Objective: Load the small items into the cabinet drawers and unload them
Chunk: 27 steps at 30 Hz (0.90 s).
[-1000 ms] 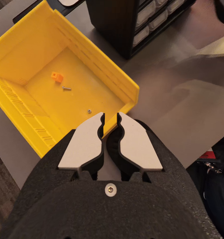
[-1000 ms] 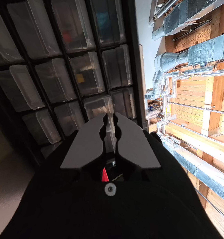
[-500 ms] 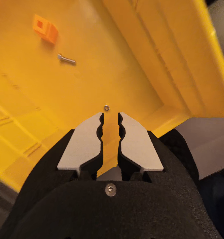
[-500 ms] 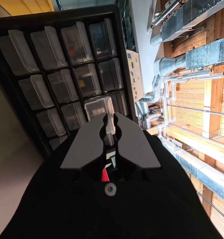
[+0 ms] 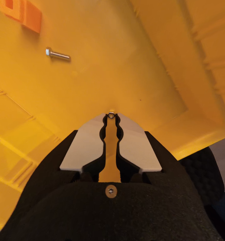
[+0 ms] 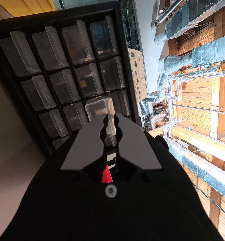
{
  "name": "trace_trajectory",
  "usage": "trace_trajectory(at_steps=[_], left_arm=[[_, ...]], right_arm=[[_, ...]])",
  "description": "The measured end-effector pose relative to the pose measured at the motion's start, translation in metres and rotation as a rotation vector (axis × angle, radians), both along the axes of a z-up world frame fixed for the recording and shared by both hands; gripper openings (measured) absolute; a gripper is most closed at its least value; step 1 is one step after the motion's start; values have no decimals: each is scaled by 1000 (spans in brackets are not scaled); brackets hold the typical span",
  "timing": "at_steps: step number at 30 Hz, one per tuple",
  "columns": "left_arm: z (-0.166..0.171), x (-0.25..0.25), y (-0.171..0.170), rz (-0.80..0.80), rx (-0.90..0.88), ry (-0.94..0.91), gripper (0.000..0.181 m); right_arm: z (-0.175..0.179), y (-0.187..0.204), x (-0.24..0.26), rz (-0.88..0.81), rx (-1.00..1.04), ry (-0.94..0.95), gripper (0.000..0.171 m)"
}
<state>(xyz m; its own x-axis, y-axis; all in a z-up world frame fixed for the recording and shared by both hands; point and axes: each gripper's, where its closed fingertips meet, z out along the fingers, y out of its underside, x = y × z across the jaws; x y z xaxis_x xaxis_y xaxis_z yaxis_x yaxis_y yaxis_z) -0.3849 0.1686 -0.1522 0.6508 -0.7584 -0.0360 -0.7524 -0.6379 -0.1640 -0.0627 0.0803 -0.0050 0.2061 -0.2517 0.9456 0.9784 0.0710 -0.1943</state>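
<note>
In the left wrist view my left gripper (image 5: pixel 111 115) is down inside the yellow bin (image 5: pixel 161 58), its tips closed on a small metal nut (image 5: pixel 111 115) that lies on the bin floor. A silver bolt (image 5: pixel 58 55) and an orange block (image 5: pixel 24 17) lie farther in at the upper left. In the right wrist view, which is turned sideways, my right gripper (image 6: pixel 111 116) is shut on the front handle of a clear drawer (image 6: pixel 97 108). That drawer sticks out of the black cabinet (image 6: pixel 122 39); the other drawers are in.
Some shut drawers hold small things: a red one (image 6: pixel 72 50), a yellow one (image 6: pixel 83 82), a blue one (image 6: pixel 96 28). The grey table (image 6: pixel 11 143) runs beside the cabinet. The bin walls rise close around my left gripper. Ducts and wooden beams fill the right. My hands' fingertips stand some 35 centimetres from each other. The orange block (image 5: pixel 24 17) sits 12 centimetres or so from the ends of my left fingers.
My left gripper dropped into the bin, reached the nut and narrowed onto it. My right gripper drew back from the cabinet, pulling the clear drawer out.
</note>
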Motion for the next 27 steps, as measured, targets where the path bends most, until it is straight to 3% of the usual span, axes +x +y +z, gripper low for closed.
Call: trace_trajectory(at_steps=[7, 14, 19, 22, 27], left_arm=[[9, -3, 5, 3, 44, 8, 11], [88, 46, -13, -88, 209, -82, 11], [152, 151, -65, -386, 255, -199, 11], [174, 217, -88, -558, 288, -221, 11], [166, 299, -68, -657, 399, -96, 11]], right_arm=[[-1, 1, 1, 0, -5, 5, 10], [-2, 1, -1, 0, -6, -2, 9], [-2, 1, -1, 2, -6, -2, 10], [-2, 1, -1, 2, -5, -5, 10], [-2, 1, -2, 9, -4, -10, 10]])
